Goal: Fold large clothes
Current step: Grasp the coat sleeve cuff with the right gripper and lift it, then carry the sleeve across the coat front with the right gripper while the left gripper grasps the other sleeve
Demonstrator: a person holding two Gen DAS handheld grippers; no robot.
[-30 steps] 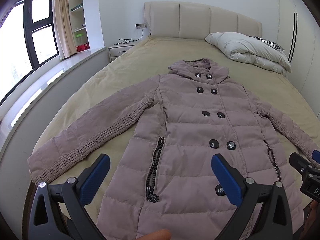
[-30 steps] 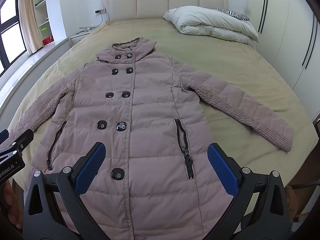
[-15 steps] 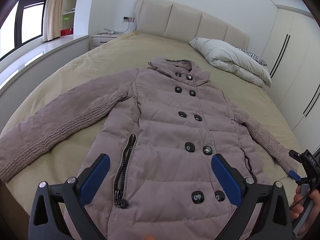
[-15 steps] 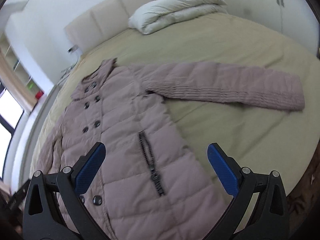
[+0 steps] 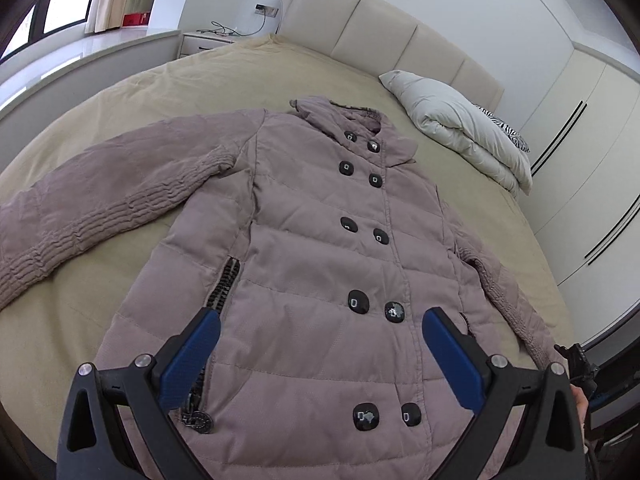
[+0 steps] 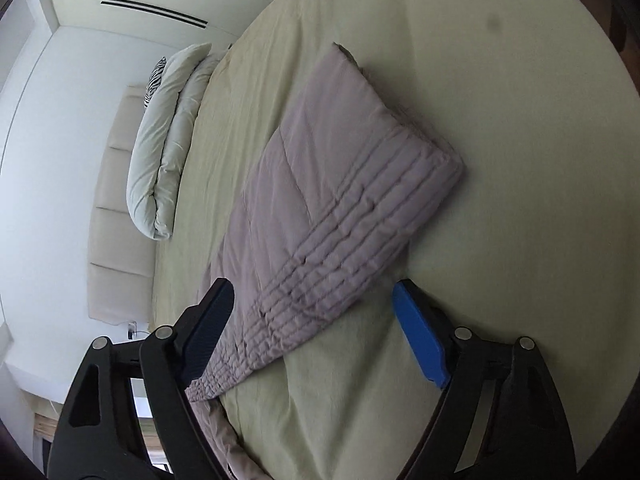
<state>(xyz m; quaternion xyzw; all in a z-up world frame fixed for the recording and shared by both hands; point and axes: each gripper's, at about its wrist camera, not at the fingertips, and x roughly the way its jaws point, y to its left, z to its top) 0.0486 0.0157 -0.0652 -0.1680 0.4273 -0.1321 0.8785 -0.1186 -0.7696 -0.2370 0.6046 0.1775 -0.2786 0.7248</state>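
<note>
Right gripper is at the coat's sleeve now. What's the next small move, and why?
Probably finish closing the right gripper on the sleeve. Its jaws are closing with the ribbed cuff end between them, pads not yet pressing, and the coat lies flat and unfolded on the bed.

A mauve quilted coat lies flat and face up on the bed, buttoned with two rows of dark buttons, collar toward the headboard. Both sleeves spread outward; the right sleeve lies straight with a ribbed cuff.
</note>
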